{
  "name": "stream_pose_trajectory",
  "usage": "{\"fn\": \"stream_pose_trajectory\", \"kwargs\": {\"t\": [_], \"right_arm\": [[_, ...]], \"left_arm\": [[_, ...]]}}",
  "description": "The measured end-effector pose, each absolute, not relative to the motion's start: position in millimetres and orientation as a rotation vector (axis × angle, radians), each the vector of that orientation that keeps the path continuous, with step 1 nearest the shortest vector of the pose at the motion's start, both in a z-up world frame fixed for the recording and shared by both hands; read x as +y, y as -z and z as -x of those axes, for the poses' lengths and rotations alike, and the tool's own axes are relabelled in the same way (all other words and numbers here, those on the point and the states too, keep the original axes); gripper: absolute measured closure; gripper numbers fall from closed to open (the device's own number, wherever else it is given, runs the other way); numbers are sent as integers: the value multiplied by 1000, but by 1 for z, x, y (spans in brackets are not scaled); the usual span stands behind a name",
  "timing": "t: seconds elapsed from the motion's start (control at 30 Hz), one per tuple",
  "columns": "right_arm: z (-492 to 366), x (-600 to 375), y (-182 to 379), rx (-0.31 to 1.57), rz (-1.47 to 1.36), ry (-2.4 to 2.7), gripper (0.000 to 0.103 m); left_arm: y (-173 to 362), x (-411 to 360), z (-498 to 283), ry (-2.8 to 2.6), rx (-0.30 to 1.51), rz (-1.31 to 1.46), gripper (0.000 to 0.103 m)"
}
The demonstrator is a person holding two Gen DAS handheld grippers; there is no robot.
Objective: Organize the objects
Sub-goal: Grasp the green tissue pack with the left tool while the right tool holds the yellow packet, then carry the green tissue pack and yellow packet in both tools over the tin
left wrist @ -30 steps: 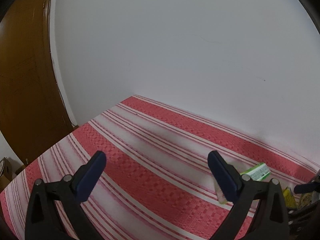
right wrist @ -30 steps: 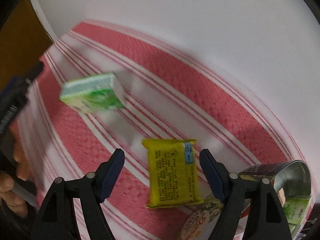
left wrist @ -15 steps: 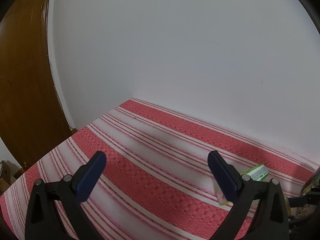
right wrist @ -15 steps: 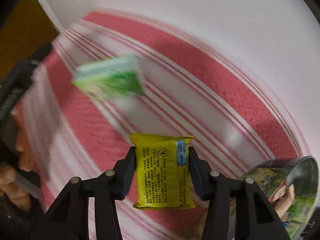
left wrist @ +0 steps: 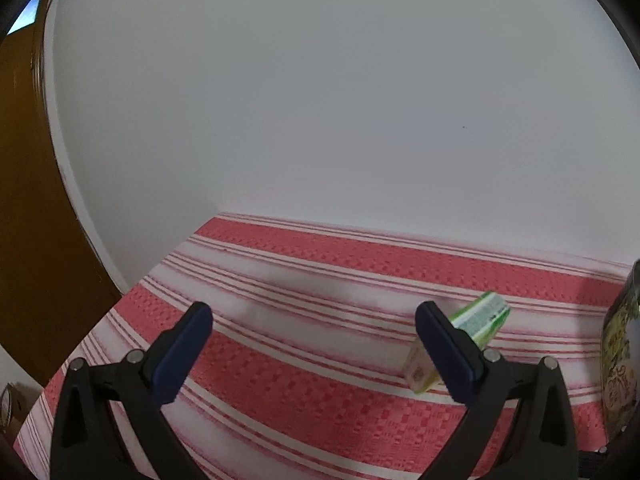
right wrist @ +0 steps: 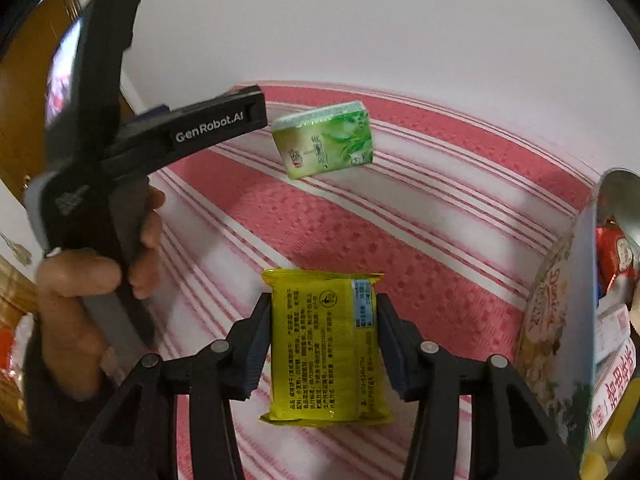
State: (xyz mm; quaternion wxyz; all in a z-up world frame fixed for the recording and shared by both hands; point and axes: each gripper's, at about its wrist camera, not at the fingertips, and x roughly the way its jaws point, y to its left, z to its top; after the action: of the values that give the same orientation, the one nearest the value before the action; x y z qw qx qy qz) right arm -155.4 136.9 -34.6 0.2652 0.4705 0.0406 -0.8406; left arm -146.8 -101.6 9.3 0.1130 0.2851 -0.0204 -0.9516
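My right gripper (right wrist: 322, 344) is shut on a yellow snack packet (right wrist: 324, 344), its pads pressing both long sides, held above the red and white striped cloth (right wrist: 360, 232). A green and white packet (right wrist: 326, 146) lies farther back on the cloth; in the left wrist view that green packet (left wrist: 476, 322) shows partly behind my right-hand finger. My left gripper (left wrist: 312, 348) stands open with nothing between its fingers, above the cloth. In the right wrist view a hand (right wrist: 88, 288) holds the left gripper's black body (right wrist: 180, 136) at the left.
A round tin (right wrist: 568, 320) with printed sides stands at the right, holding several packets; its side (left wrist: 620, 352) shows at the right edge of the left wrist view. A white wall (left wrist: 320, 100) closes the back. A wooden door (left wrist: 24, 200) is at the left.
My right gripper closed on the yellow packet and lifted it off the cloth, swinging right toward the tin. The left gripper rolled and shifted a little, staying open.
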Motion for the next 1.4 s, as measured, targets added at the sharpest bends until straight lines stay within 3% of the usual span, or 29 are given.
{"fn": "stream_pose_trajectory", "kwargs": {"t": [0.23, 0.5, 0.8, 1.1, 1.2, 1.27, 1.33, 1.4], "right_arm": [[144, 141, 43, 117, -1251, 2294, 50], [124, 146, 42, 268, -1211, 2341, 51], [63, 191, 2, 23, -825, 2515, 51], [59, 196, -1, -14, -801, 2556, 51], [58, 205, -9, -52, -837, 2545, 51], [59, 210, -12, -74, -849, 2540, 51], [59, 215, -18, -72, -832, 2552, 51], [51, 213, -19, -66, -800, 2576, 51]], "left_arm": [[-9, -102, 151, 2788, -91, -859, 0], [-9, -106, 149, 2811, -77, -866, 0], [-6, -64, 152, 2988, -304, -907, 0], [15, -39, 193, 2965, -407, -1097, 2], [27, -35, 203, 2923, -426, -1226, 29], [28, -41, 205, 2913, -375, -1248, 62], [28, -49, 207, 2905, -292, -1265, 77], [27, -62, 206, 2917, -156, -1269, 78]]}}
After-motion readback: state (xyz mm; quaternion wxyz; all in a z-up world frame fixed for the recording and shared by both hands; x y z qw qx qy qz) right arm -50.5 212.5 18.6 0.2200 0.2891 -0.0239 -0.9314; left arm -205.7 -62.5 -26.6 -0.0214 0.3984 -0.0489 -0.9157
